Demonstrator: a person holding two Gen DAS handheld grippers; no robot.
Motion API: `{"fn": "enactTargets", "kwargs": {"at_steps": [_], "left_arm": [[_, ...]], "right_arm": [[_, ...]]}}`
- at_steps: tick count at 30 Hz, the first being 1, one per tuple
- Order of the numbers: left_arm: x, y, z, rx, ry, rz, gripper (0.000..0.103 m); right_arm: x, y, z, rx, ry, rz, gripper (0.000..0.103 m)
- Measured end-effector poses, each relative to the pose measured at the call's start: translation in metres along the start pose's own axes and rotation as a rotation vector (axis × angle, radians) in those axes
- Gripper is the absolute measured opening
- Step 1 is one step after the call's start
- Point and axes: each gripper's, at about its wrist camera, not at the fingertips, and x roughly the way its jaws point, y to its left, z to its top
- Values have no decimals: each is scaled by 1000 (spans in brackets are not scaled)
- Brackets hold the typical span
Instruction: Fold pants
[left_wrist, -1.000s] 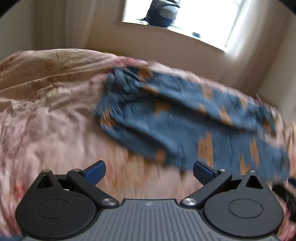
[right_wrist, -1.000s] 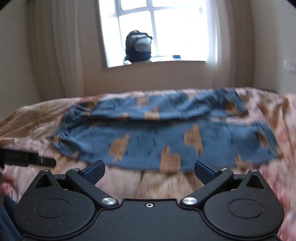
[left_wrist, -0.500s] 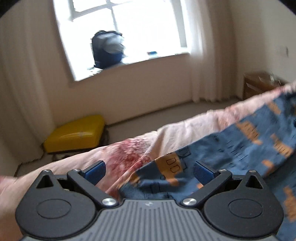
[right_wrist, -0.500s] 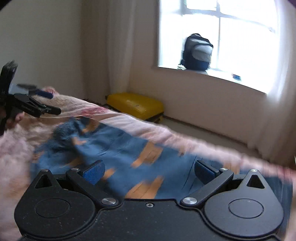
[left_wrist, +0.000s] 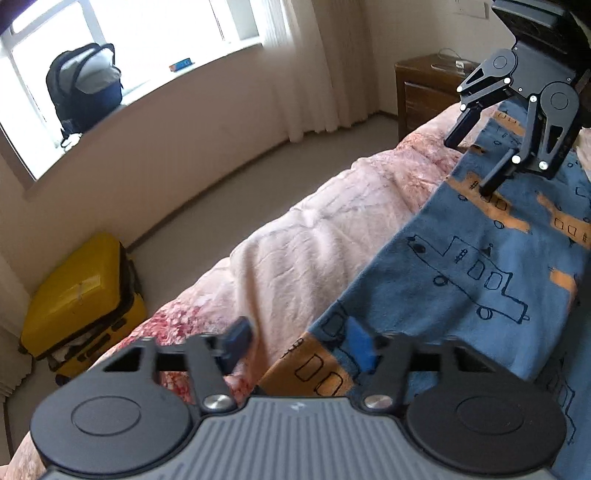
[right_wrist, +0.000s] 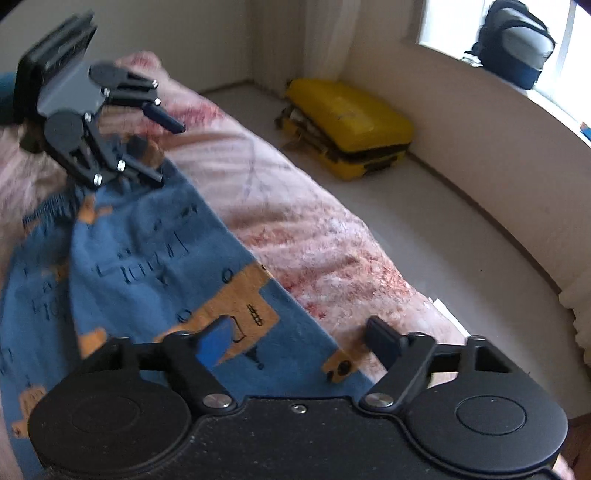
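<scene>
The blue pants (left_wrist: 461, 266) with orange patches and drawn planes lie flat on a pink floral bedspread (left_wrist: 314, 240). My left gripper (left_wrist: 299, 345) is low over one end of the pants' long edge. Its jaws are closing, with the fabric edge between them and a gap still showing. My right gripper (right_wrist: 297, 341) straddles the same edge of the pants (right_wrist: 147, 258) further along. Its jaws are closing too, and its pads are apart from the cloth. Each view shows the other gripper: the right gripper (left_wrist: 471, 162) and the left gripper (right_wrist: 164, 151), both tipped down at the pants.
The bedspread (right_wrist: 314, 229) falls off at the bed's side just beyond the pants' edge. A yellow suitcase (left_wrist: 81, 295) lies on the floor below the window. A dark backpack (left_wrist: 85, 88) sits on the sill. A wooden nightstand (left_wrist: 424, 88) stands past the bed.
Both grippers have swung from a far look at the whole pants down onto one long edge. Both pairs of jaws stand narrower than before, now astride the fabric edge.
</scene>
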Motion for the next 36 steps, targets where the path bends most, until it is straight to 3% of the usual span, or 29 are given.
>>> {"fn": "enactTargets", "kwargs": {"at_steps": [1, 2, 3, 4, 6, 10, 15, 19, 22, 24, 29, 36], "left_arm": [[0, 1, 1, -13, 9, -1, 45], [-5, 1, 0, -28, 11, -15, 28], [-5, 1, 0, -44, 18, -33, 22], [-6, -2, 1, -48, 23, -18, 21], [-8, -13, 2, 1, 34, 43, 8], [-15, -26, 7, 13, 36, 118, 0], [-35, -25, 15, -40, -56, 214, 0], [-47, -14, 29, -102, -146, 329, 0], [-35, -6, 38, -138, -147, 362, 0], [-18, -1, 41, -143, -124, 370, 0], [15, 10, 41, -195, -59, 360, 0], [-19, 16, 39, -189, -118, 319, 0]], "right_arm": [[0, -2, 0, 3, 4, 10, 66], [0, -3, 1, 14, 9, 23, 62], [-1, -3, 1, 28, 7, 33, 53], [-4, -2, 1, 40, 1, 38, 40], [-7, 5, -1, 31, -2, 32, 23], [-10, 18, -5, 4, -14, -53, 1], [-24, 31, 7, -19, -96, -187, 0], [-33, 33, 24, -31, -197, -366, 0], [-27, 27, 36, -12, -245, -452, 0], [-8, 20, 44, -12, -213, -487, 0], [35, 3, 47, 11, -115, -487, 0], [9, 17, 45, 13, -200, -477, 0]]}}
